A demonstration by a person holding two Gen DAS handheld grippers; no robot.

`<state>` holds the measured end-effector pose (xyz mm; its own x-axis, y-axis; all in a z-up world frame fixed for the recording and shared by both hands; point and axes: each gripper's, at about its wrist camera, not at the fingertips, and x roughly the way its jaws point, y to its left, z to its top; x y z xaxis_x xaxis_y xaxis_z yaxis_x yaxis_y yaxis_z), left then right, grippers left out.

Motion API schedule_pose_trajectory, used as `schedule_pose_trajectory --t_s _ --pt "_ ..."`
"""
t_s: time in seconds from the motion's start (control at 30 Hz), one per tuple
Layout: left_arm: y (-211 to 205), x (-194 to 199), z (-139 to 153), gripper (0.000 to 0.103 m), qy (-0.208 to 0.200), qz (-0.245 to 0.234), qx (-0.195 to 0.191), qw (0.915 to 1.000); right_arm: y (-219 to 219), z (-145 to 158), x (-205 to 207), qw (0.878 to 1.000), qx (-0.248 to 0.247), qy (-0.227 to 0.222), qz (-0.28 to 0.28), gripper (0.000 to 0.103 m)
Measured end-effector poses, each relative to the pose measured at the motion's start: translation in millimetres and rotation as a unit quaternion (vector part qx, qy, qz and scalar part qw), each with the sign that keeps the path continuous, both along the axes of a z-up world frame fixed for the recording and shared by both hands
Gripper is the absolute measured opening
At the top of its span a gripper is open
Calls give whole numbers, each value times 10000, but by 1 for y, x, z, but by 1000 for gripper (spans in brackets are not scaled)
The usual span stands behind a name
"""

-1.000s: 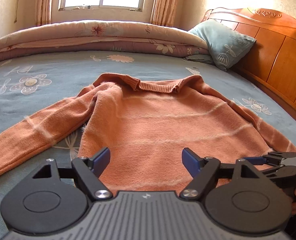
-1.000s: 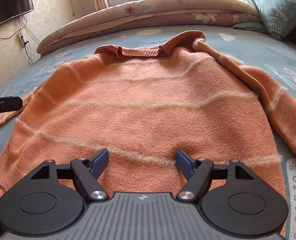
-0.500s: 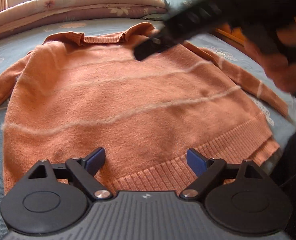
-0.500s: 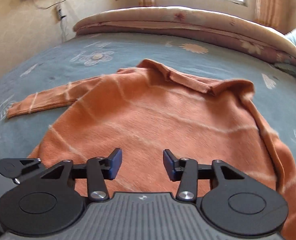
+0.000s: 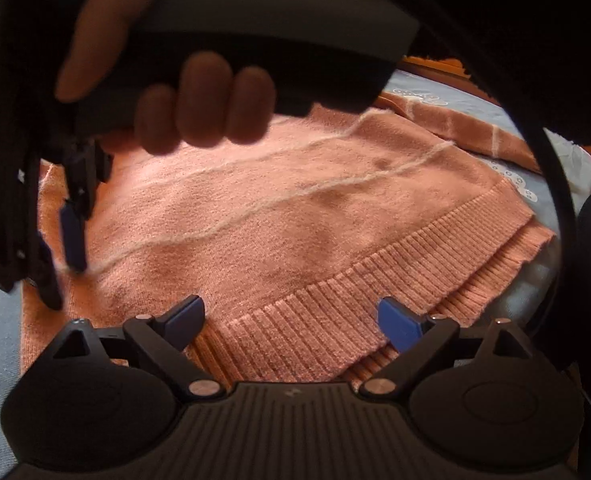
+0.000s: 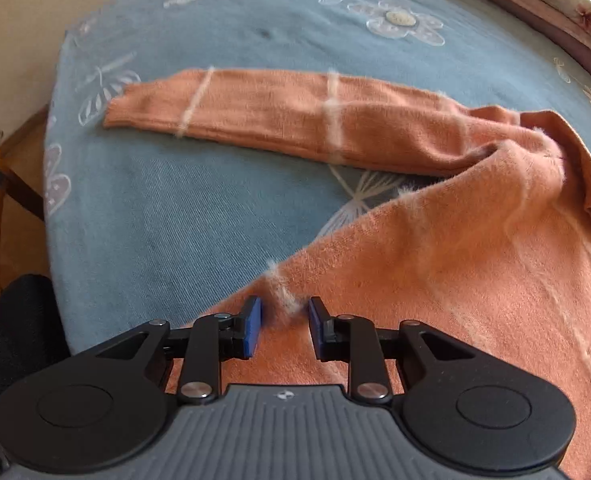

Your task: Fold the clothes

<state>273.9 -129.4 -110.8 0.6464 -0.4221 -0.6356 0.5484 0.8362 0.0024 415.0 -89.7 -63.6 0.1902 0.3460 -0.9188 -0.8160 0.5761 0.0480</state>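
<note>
Now the right hand-held gripper [image 6: 283, 322], jaws just narrowing around the side edge of the orange sweater [image 6: 475, 264] spread on the bed [image 6: 175, 208], readies a fold, while the left hand-held gripper [image 5: 291, 316] gapes empty over the sweater's hem.

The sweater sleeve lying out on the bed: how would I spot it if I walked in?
Look at the blue flowered bedspread that covers the bed. An orange sweater lies flat on it, and from its shoulder one long sleeve stretches straight out to the side. It is the only narrow orange strip there, crossed by thin fuzzy white stripes and ending in a ribbed cuff.
</note>
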Motion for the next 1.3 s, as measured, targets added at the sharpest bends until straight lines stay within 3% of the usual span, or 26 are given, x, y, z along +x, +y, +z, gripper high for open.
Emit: schedule_pose_trajectory --t_s 0.1,0.2,0.37,0.6,0.73,0.83,0.9,0.97,1.03,1.07,1.1,1.13,1.3 --pt "4 -1 2 93 40 2 -93 9999 -9 -8 -10 9993 -225 -229 196 32" --pt "5 -3 5 93 53 -12 -139 9999 -18 -4 -14 9987 -447 -228 3 34" --pt "9 -10 14 93 -218 -95 -268 9994 -31 14 -15 9995 -225 -187 -152 36" --pt "17 -5 15 93 -292 131 -382 9988 -40 17 0 9971 -381 -385 -537 38" --pt "35 -2 24 93 -500 446 -692 9953 -73 19 9 9930 -249 -417 -1075 46" --pt "47 8 23 93 -324 753 -865 9929 -109 13 11 9851 -143 -329 -1680 46" --pt "44 12 18 93 -235 830 -718 9937 -128 4 12 9783 -44 -228 -2058 57" --pt "40 14 14 93 -158 816 -617 9946 -139 -7 11 9731 -35 -233 -2291 57" --pt "39 14 11 93 -47 705 -619 9956 -136 -14 3 9749 -133 -580 -2146 46" --pt "39 14 10 93 19 648 -642 9958 -134 -15 -2 9757 -196 -793 -2034 34" --pt "38 14 9 93 33 657 -618 9959 -130 -15 -6 9764 -280 -948 -1922 13" --pt "36 15 7 93 31 693 -554 9961 -129 -14 -8 9758 -358 -1017 -1900 7" --pt "36 15 6 93 38 731 -596 9955 -129 -11 -7 9744 -666 -1092 -1848 4"
